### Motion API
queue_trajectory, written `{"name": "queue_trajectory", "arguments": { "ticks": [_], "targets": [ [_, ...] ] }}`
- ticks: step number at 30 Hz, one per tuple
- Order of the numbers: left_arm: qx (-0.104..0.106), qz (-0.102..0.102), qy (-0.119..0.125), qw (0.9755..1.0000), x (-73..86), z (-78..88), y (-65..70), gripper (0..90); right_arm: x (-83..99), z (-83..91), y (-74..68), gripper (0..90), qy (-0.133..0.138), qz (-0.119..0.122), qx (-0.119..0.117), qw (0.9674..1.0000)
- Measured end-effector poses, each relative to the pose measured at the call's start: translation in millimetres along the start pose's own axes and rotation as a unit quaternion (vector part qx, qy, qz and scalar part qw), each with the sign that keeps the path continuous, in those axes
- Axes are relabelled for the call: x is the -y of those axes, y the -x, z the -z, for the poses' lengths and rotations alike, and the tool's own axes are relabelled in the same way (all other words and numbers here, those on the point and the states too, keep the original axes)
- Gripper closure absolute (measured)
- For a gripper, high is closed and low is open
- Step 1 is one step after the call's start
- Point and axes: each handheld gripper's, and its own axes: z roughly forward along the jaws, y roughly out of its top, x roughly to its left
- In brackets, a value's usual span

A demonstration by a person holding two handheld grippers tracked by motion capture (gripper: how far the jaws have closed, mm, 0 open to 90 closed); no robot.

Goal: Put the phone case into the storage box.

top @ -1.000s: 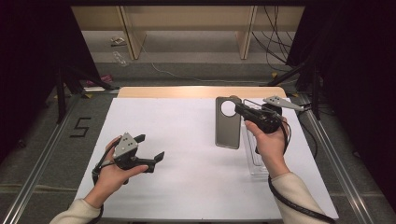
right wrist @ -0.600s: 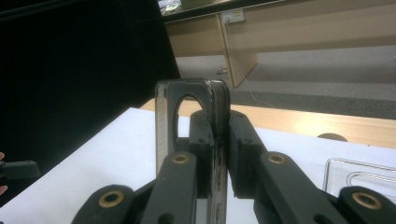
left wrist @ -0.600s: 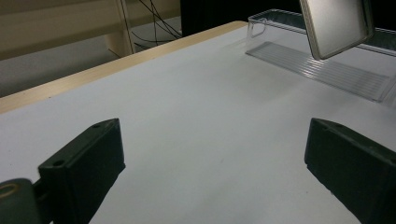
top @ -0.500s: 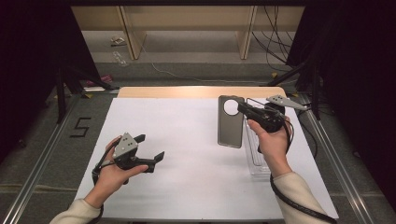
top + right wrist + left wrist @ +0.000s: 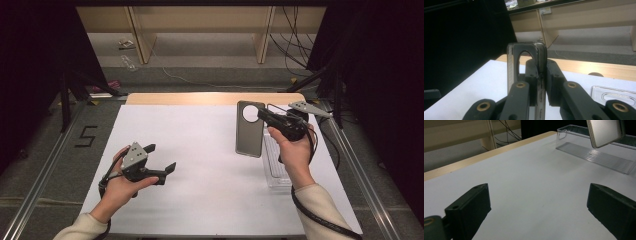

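Right gripper clamped tight on the edge of a grey phone case, holding it upright above the white counter, right beside a clear plastic tray. Left gripper just hovering low over the counter, fingers spread wide, gripping nothing.
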Motion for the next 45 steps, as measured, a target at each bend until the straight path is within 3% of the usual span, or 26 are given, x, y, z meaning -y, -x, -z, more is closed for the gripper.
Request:
{"name": "queue_trajectory", "arguments": {
  "ticks": [45],
  "targets": [
    [0.000,0.002,0.001,1.0000,0.1,-0.6,0.1,5.0,-7.1,11.1,16.0,81.9,0.012,0.001,0.030,0.9995]
  ]
}}
